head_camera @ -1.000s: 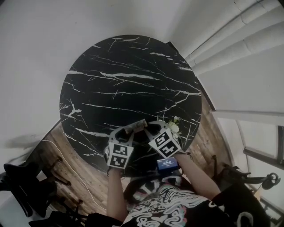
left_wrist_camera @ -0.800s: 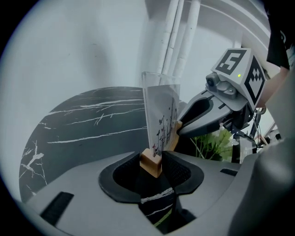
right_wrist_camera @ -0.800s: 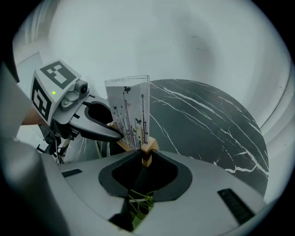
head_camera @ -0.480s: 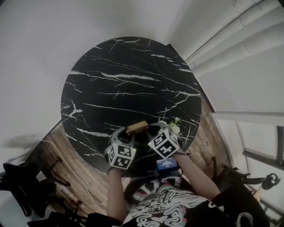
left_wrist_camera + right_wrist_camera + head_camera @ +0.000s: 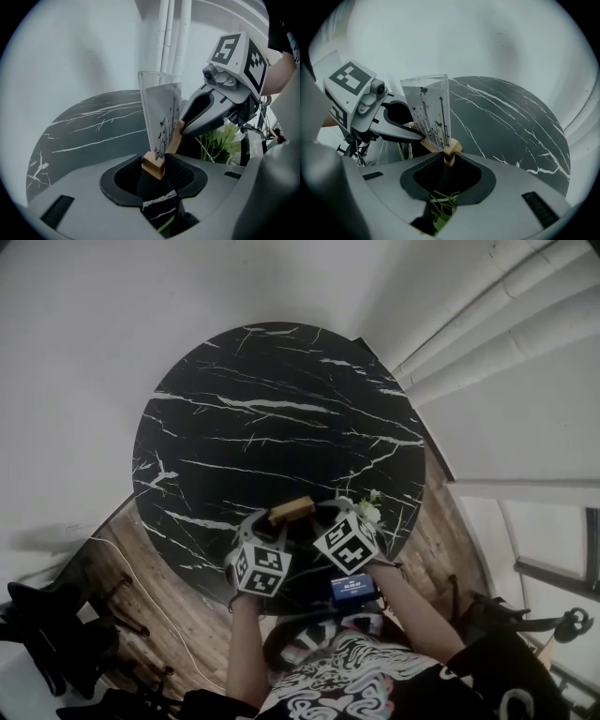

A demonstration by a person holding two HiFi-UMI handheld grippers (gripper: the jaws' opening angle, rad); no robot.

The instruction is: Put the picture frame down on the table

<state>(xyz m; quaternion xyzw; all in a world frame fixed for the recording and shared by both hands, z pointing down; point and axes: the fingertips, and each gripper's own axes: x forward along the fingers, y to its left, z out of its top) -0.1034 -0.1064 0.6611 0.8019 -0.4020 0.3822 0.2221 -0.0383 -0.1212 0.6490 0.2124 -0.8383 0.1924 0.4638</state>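
Note:
The picture frame is a clear panel with small printed figures, standing upright in a light wooden base. It is held between my two grippers over the near part of the round black marble table. My left gripper is shut on one end of the wooden base. My right gripper is shut on the other end. In the head view the left gripper and right gripper face each other across the base. Whether the base touches the table I cannot tell.
A small plant with white flowers stands on the table just right of the right gripper; its green stems show in the left gripper view. Dark chairs stand on the wooden floor at lower left. White pipes run along the wall at right.
The left gripper has rolled a little and the frame has turned with it, so its wooden base shows more plainly. Both hands have stayed where they were.

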